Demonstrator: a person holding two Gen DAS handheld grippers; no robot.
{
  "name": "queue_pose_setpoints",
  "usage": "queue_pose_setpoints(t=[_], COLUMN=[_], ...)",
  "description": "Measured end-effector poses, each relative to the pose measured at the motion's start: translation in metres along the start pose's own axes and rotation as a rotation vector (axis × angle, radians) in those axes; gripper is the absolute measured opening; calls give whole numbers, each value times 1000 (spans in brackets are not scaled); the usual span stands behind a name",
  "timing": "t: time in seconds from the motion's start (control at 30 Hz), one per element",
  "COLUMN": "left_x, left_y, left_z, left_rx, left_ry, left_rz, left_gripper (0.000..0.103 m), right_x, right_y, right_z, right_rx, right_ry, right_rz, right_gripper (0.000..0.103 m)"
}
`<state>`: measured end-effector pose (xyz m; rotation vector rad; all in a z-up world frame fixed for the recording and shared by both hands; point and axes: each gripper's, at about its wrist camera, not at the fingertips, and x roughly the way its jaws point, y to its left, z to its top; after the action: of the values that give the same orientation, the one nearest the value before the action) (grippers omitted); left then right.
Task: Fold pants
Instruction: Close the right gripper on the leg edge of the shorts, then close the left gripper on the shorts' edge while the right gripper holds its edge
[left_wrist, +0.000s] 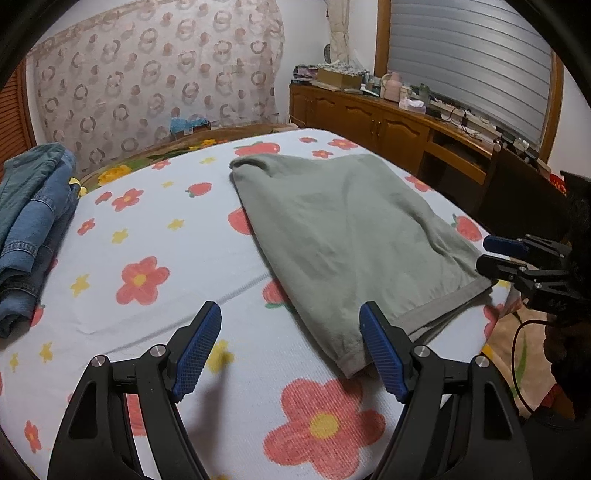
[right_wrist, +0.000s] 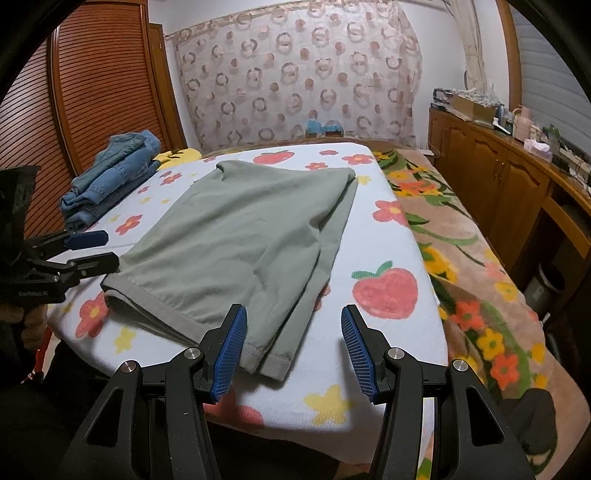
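Observation:
Grey-green pants (left_wrist: 343, 229) lie folded flat on the flowered bed sheet (left_wrist: 147, 240); they also show in the right wrist view (right_wrist: 243, 236). My left gripper (left_wrist: 291, 350) is open and empty, its right finger beside the near hem corner. My right gripper (right_wrist: 291, 347) is open and empty, just above the other hem corner (right_wrist: 273, 365). Each gripper shows in the other's view, the right one (left_wrist: 495, 254) at the hem's right end, the left one (right_wrist: 99, 247) at its left end.
A pile of blue jeans (left_wrist: 29, 229) lies at the bed's left side, also seen in the right wrist view (right_wrist: 110, 173). A wooden sideboard (left_wrist: 388, 122) with clutter stands to the right. A floral blanket (right_wrist: 461, 258) covers the bed's right edge.

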<state>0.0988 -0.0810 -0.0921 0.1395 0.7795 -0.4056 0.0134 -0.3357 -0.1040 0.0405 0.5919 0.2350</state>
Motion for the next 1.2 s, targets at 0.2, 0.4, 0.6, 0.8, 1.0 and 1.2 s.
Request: queue_pose_setpoints(t=[0.2,0.4,0.6,0.8,1.0,1.2], left_x=[3,2,4,6,5,5], left_y=[-3,-7,-13,-15,-16,-21], left_z=[-6,-9,-13,-16,-17,-17], left_rx=[-5,-3,12,13,-1,15], left_ry=[11,8,30,46,53,58], left_rz=[-7,-46,-60,-69,-112,-108], left_gripper=[76,61,52,51,46,46], right_x=[1,2,2,0,-10,-12], right_y=[3,5,5,7,7,12], right_z=[-3,-2,-1,1,0,-5], right_rx=[-4,-9,3,7,16,13], right_ry=[17,33,64,76,19,14], right_rz=[1,24,50,84,73,48], right_gripper=[55,44,33,14,9,8])
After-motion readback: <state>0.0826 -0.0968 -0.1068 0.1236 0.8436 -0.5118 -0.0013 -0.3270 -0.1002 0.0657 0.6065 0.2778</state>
